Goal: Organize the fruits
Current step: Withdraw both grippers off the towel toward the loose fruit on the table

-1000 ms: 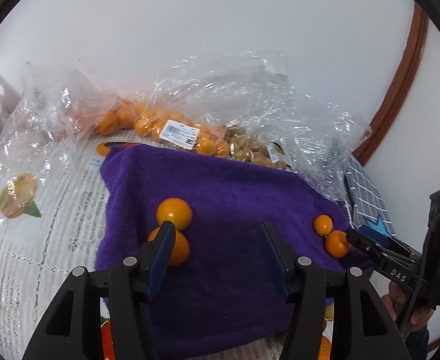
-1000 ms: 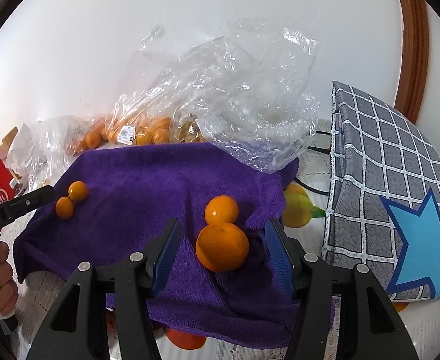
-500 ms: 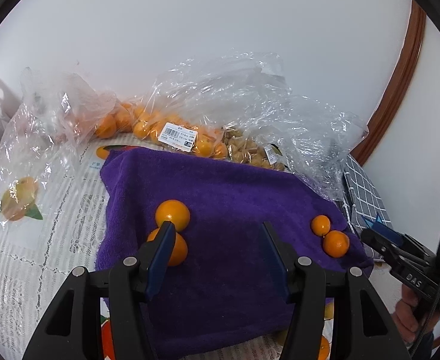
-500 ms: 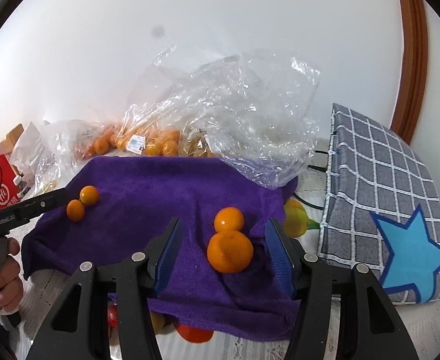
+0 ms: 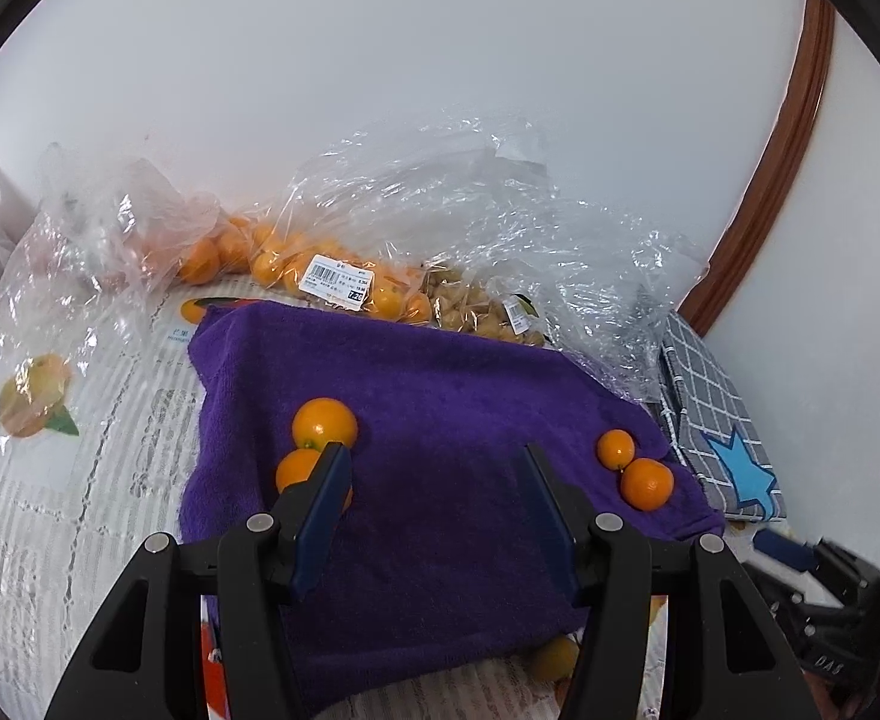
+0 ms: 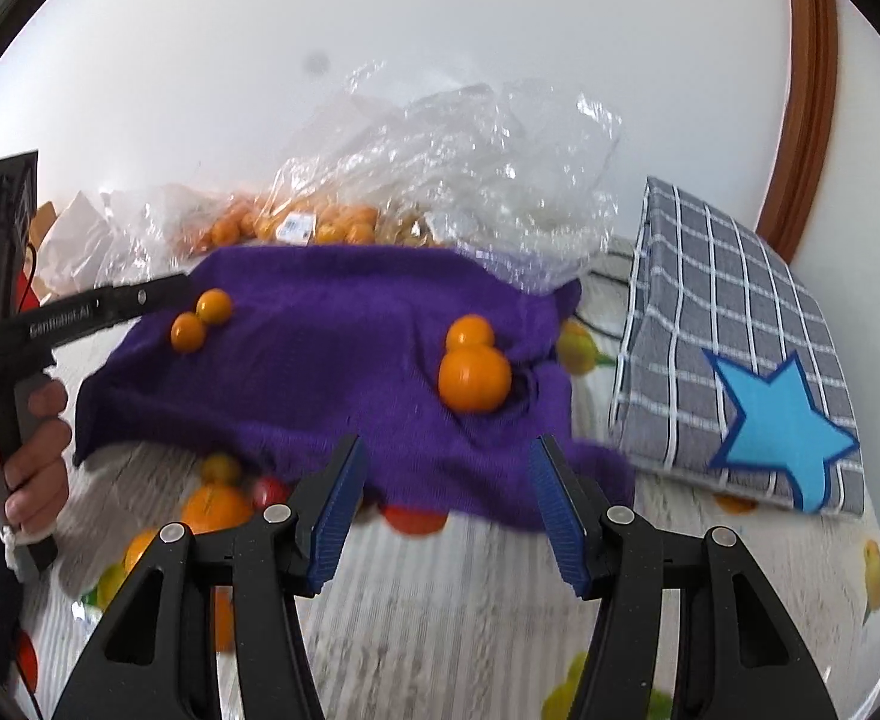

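Observation:
A purple towel [image 5: 440, 408] lies spread on the table. In the left wrist view, two oranges [image 5: 325, 423] touch each other at its left side, the nearer one partly hidden behind my left finger. A small orange [image 5: 615, 448] and a larger one [image 5: 647, 483] sit together at its right edge. My left gripper [image 5: 434, 456] hovers open over bare towel, holding nothing. My right gripper [image 6: 449, 444] is open and empty above the towel's [image 6: 332, 372] near edge. The larger orange [image 6: 475, 379] and small orange [image 6: 470, 332] lie just beyond its tips.
Clear plastic bags of oranges [image 5: 332, 276] and small yellowish fruit [image 5: 476, 312] line the wall behind the towel. A grey checked cloth with a blue star [image 6: 740, 360] lies at the right. A hand [image 6: 32, 438] holds the left gripper [image 6: 164, 294]. The tablecloth [image 6: 470, 600] carries fruit prints.
The right gripper has drawn back and risen; the two oranges that sat between its fingers now lie ahead of the tips. The left gripper has stayed in place.

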`<state>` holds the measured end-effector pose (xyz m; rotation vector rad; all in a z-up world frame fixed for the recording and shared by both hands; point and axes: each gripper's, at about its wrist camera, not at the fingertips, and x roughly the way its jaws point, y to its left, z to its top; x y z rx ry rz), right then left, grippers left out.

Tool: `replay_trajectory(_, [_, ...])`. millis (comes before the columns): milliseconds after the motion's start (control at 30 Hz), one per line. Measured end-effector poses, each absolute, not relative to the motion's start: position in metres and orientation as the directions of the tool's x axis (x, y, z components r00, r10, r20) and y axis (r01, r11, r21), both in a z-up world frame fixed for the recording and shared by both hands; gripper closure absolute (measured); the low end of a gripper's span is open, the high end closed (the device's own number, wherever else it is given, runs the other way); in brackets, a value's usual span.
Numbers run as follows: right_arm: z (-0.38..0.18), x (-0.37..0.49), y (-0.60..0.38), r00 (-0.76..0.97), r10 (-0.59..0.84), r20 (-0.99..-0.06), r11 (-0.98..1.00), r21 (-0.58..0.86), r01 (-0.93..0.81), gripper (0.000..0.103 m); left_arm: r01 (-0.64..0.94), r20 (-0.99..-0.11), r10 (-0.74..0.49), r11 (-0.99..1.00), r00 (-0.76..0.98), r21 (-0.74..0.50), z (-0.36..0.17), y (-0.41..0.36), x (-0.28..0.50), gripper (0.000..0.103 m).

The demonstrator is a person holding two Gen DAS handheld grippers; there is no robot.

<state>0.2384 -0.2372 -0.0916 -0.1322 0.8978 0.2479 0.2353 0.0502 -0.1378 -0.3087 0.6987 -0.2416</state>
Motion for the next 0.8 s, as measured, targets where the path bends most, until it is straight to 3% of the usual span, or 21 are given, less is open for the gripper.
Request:
replay_trajectory(400, [-0.101, 0.206, -0.24, 0.533, 0.197, -0.823, 0.968, 0.078, -0.238, 0.046, 0.062, -0.598, -0.279, 0.932, 0.751, -0.356, -0.141, 0.071, 0.191, 0.046])
replay_trajectory(500, [-0.107, 0.205, -0.227, 0.525, 0.216, -0.824, 0.96, 0.079, -0.27, 0.053, 0.054, -0.602, -0.267, 0.936, 0.752, -0.348, -0.143, 0.076, 0.177, 0.046])
replay_trajectory(567, [-0.115, 0.21, -0.219, 0.507, 0.231, -0.83, 0.954, 0.091, -0.286, 0.063, 0.048, -0.605, -0.261, 0.938, 0.752, -0.344, -0.143, 0.078, 0.168, 0.046])
replay_trajectory(800, [-0.132, 0.237, -0.202, 0.468, 0.239, -0.851, 0.946, 0.095, -0.311, 0.07, 0.016, -0.624, -0.233, 0.943, 0.745, -0.333, -0.147, 0.086, 0.154, 0.046])
